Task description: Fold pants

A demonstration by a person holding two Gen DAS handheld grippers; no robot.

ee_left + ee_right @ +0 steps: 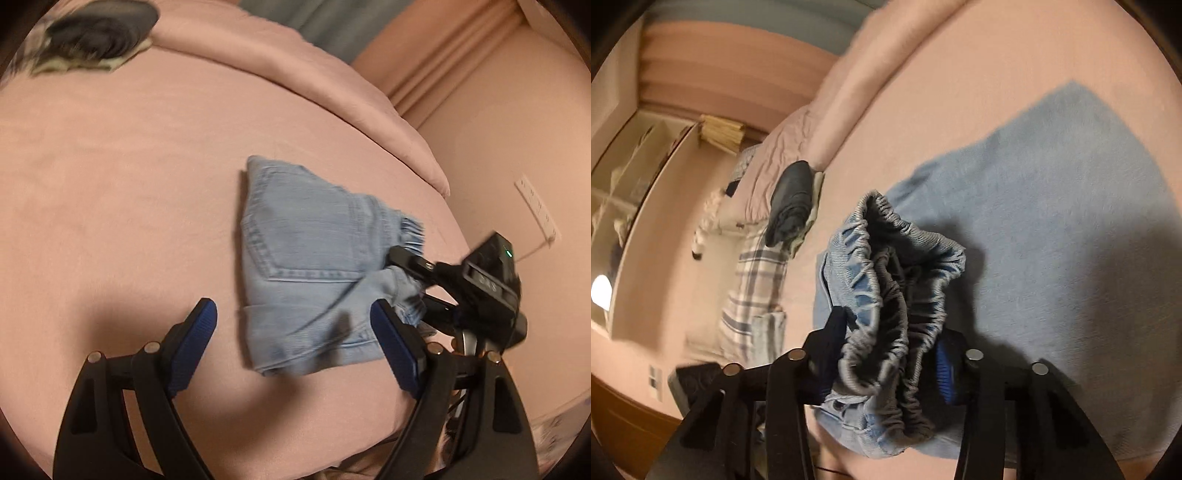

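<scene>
Light blue denim pants (306,258) lie folded into a short bundle on the pink bed (110,177), back pocket up. My left gripper (293,325) is open and empty, its blue pads just above the near edge of the bundle. My right gripper (410,280) comes in from the right and is shut on the pants' elastic waistband. In the right wrist view the bunched grey-blue waistband (890,295) fills the space between the fingers of the right gripper (892,350), and the rest of the pants (1052,206) spreads beyond it.
A dark folded garment (99,33) lies at the bed's far left corner, also in the right wrist view (790,199), next to a plaid cloth (753,291). A rolled pink duvet (332,96) runs along the far side. The wall with a socket (537,210) is to the right.
</scene>
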